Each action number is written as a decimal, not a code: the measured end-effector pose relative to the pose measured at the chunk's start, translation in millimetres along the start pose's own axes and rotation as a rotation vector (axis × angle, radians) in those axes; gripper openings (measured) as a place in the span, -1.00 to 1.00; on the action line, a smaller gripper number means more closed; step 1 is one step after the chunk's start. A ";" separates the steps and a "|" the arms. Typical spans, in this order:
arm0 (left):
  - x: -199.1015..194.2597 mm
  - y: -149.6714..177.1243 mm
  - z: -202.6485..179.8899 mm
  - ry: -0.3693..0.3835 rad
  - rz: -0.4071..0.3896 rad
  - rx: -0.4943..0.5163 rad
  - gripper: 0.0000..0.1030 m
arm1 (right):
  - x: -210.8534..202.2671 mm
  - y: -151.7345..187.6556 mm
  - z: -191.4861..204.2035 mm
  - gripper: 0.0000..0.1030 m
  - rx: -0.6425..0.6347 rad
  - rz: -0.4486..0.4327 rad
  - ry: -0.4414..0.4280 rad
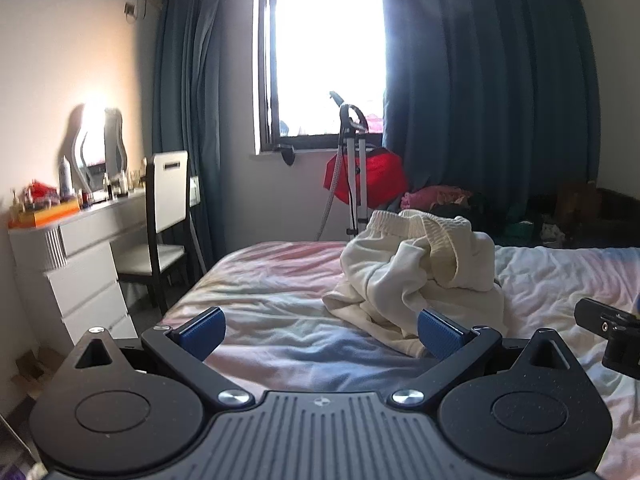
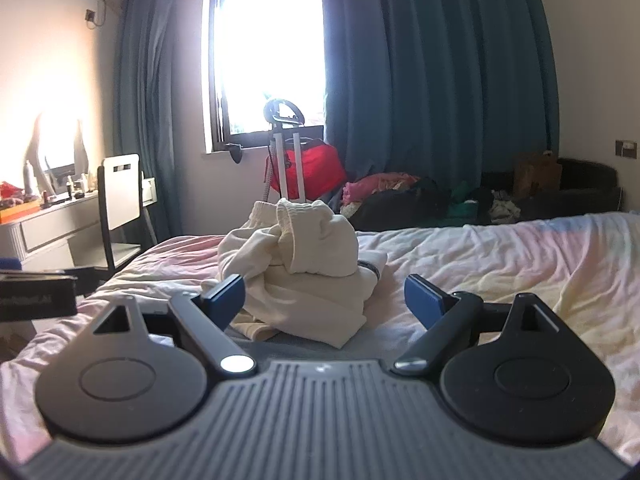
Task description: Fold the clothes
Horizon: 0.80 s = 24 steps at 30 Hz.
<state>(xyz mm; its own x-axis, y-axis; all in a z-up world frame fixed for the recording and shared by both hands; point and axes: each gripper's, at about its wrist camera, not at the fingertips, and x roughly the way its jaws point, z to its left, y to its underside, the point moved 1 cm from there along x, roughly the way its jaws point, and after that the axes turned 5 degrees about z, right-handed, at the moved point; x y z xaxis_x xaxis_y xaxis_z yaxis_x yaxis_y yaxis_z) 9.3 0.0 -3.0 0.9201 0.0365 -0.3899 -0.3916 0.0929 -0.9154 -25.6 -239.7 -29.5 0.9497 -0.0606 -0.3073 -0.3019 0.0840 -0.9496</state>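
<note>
A cream-white garment (image 1: 416, 276) lies crumpled in a heap on the bed, its ribbed waistband sticking up at the top. In the right wrist view the same garment (image 2: 304, 264) sits straight ahead. My left gripper (image 1: 320, 330) hovers over the sheet in front of the heap, open, with nothing between its blue pads (image 1: 202, 334); its right pad stands close to the heap's near edge. My right gripper (image 2: 324, 300) is open too, just short of the heap, nothing pinched. Part of the right gripper's body (image 1: 612, 336) shows at the left wrist view's right edge.
The bed (image 1: 280, 304) has a wrinkled pastel sheet. A white dresser (image 1: 80, 264) with bottles and a chair (image 1: 164, 216) stand to the left. Behind the bed are a garment steamer (image 1: 354, 168), a red bag (image 1: 372, 178) and a pile of clothes (image 2: 400, 192) under dark curtains.
</note>
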 end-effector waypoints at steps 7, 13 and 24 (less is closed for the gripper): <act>-13.0 7.5 8.1 0.040 0.017 -0.080 1.00 | 1.0 8.7 -2.4 0.71 0.039 0.009 0.003; -7.4 2.4 9.6 0.038 0.035 -0.063 0.99 | -2.5 5.2 -2.6 0.71 0.024 -0.001 0.006; -13.2 2.2 9.4 0.039 0.023 -0.049 0.99 | 2.3 11.6 1.2 0.71 -0.001 0.013 0.022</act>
<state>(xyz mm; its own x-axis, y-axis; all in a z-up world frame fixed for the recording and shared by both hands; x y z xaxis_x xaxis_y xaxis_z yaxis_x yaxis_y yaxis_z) -3.7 9.1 1.1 0.9106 -0.0007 -0.4132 -0.4128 0.0434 -0.9098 -26.9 -237.7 -41.2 0.9437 -0.0816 -0.3205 -0.3139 0.0841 -0.9457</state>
